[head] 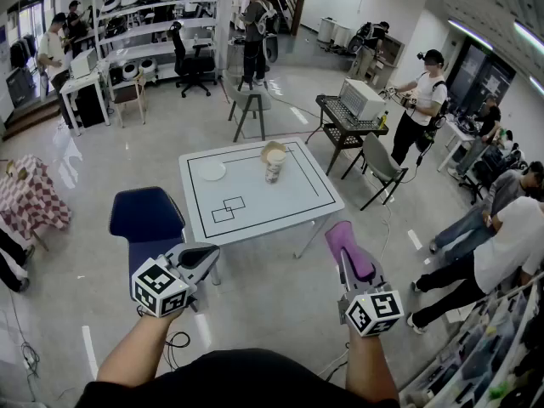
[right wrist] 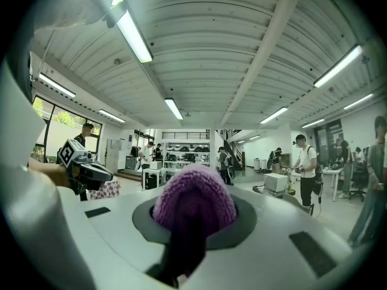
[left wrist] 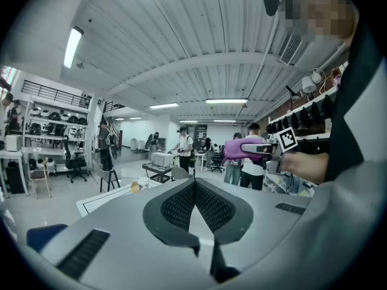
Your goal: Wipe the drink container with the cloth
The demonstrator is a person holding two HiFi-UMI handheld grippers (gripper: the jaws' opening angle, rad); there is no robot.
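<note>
The drink container (head: 274, 164), a pale cup with a brownish top, stands upright near the far middle of the white table (head: 280, 211); the left gripper view shows it small and distant (left wrist: 136, 186). Both grippers hover in front of the table's near edge, well short of the cup. My left gripper (head: 206, 256) is shut with nothing in it, its dark pads meeting (left wrist: 195, 186). My right gripper (head: 344, 240) is shut on a purple knitted cloth (head: 350, 249) that bulges over its jaws and hides them (right wrist: 193, 204). The cloth also shows in the left gripper view (left wrist: 239, 150).
A white round plate (head: 212, 171) lies on the table left of the cup. A blue chair (head: 146, 215) stands at the table's near left corner, a grey chair (head: 380, 167) to its right. A cart with a microwave (head: 359, 100) and several people stand around.
</note>
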